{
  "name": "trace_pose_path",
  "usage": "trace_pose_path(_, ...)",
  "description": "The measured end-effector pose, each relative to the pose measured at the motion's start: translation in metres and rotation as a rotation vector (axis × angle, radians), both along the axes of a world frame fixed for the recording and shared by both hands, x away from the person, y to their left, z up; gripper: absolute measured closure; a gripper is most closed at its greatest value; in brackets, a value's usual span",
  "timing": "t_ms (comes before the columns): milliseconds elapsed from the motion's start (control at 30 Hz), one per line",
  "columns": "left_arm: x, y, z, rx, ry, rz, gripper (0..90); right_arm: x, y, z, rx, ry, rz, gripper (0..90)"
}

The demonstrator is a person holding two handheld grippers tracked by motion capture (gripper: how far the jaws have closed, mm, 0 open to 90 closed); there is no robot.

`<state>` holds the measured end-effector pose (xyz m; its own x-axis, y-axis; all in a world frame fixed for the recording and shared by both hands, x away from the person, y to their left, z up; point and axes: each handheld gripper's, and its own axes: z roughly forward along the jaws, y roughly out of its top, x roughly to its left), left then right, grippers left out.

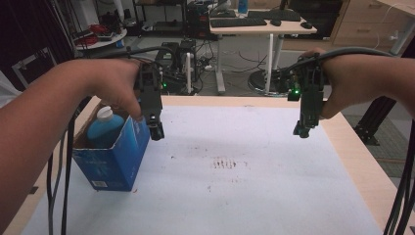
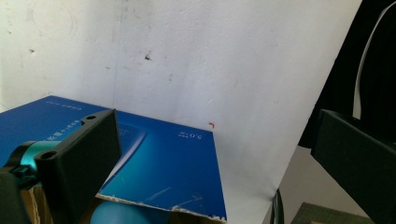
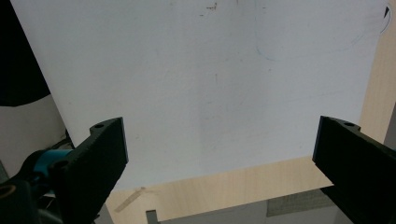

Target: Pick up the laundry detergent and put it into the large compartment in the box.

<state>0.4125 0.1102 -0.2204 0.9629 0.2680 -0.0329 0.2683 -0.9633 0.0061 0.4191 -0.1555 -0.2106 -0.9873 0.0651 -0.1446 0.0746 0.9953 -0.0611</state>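
An open blue cardboard box [image 1: 115,159] stands at the table's left edge. Inside it sits a blue bottle [image 1: 104,128] with a white cap [image 1: 104,114]. My left gripper [image 1: 155,128] hangs just above the box's right rim, jaws open and pointing down, with nothing between them. In the left gripper view the box's blue side [image 2: 159,168] lies below the open jaws, and a bit of the bottle [image 2: 126,215] shows under its torn rim. My right gripper [image 1: 303,128] hovers open over the table's right side, above bare white sheet [image 3: 210,84].
A white sheet [image 1: 235,166] with dark smudges at its middle covers the wooden table [image 1: 350,147]. Cables [image 1: 56,181] hang from both hands at the left and right edges. Beyond the table stand a desk with a keyboard [image 1: 238,22] and floor clutter.
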Motion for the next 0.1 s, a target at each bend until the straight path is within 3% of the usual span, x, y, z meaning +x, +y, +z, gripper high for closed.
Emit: trace_pose_path(100,0.0015,-0.0008,-0.0012,0.0,0.003,-0.007,1.6,-0.0016,-0.0001,-0.0007,-0.003,-0.003,0.001,2.2)
